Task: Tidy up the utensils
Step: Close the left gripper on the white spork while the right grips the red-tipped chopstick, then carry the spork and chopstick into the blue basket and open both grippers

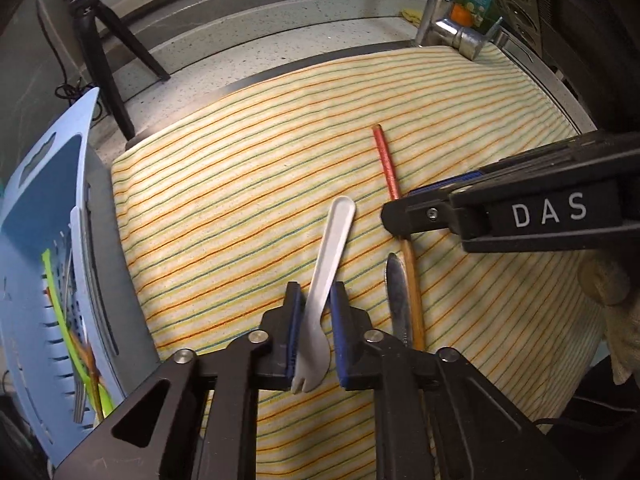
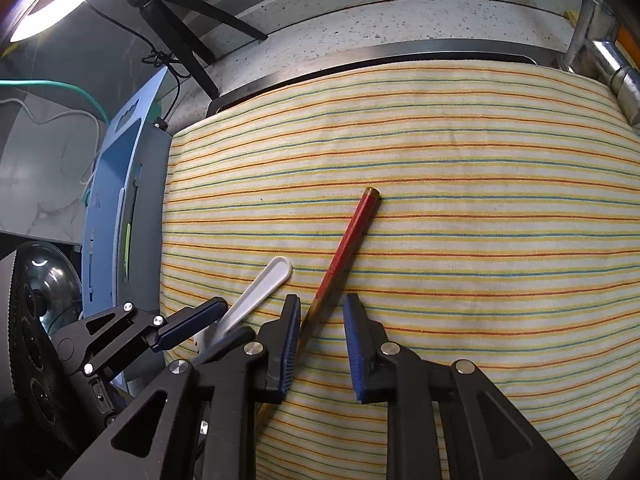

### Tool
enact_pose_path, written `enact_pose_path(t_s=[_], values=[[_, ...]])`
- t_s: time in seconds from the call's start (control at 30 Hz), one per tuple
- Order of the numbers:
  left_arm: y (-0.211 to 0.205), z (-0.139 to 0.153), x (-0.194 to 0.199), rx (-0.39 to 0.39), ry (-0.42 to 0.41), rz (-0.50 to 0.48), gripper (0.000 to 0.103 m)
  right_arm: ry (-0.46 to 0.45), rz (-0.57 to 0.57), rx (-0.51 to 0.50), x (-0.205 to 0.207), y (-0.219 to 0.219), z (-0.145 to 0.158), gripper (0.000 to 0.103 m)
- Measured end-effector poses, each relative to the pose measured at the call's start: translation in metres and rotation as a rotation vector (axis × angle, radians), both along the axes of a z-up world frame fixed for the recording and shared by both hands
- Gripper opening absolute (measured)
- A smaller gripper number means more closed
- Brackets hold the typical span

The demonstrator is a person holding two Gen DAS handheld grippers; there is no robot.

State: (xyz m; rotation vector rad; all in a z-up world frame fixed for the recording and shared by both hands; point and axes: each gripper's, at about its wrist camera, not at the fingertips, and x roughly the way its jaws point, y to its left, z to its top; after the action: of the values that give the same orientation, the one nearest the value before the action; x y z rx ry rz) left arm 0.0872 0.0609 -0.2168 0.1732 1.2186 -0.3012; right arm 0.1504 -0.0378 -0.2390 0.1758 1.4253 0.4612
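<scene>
Now the left gripper (image 1: 314,312) had its jaws spread around the white fork (image 1: 326,276) on the striped cloth (image 1: 240,200), and next it likely needed to squeeze, while the right gripper (image 2: 322,320) sat spread around the red chopstick (image 2: 344,248)

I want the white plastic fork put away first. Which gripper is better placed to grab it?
Left. The left gripper is open astride the white plastic fork; the right gripper straddles the red-ended chopstick.

I note: cloth (image 1: 240,184) cream with orange, yellow, green stripes; fork (image 1: 326,264) white; chopstick (image 2: 348,236) red over tan; rack (image 1: 44,216) light blue.
</scene>
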Motion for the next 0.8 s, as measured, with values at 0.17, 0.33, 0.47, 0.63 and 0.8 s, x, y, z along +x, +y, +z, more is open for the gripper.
enact_pose_path(t_s=[0.17,0.33,0.47,0.63,0.8], values=[[0.005,0.001,-0.002,-0.010,-0.010,0.022,0.009,-0.004,0.008,0.013,0.000,-0.002,0.000,0.012],[0.008,0.003,-0.007,-0.037,-0.018,0.045,0.009,0.010,-0.016,0.047,-0.001,-0.011,-0.001,0.010],[0.014,0.010,-0.012,-0.063,-0.033,0.065,0.009,0.017,-0.039,0.087,-0.004,-0.021,0.004,0.006],[0.017,0.021,-0.017,-0.082,-0.060,0.070,0.009,0.003,-0.050,0.120,-0.007,-0.028,0.015,0.006],[0.025,0.035,-0.019,-0.101,-0.086,0.094,0.009,-0.018,-0.040,0.158,-0.009,-0.026,0.032,0.006]])
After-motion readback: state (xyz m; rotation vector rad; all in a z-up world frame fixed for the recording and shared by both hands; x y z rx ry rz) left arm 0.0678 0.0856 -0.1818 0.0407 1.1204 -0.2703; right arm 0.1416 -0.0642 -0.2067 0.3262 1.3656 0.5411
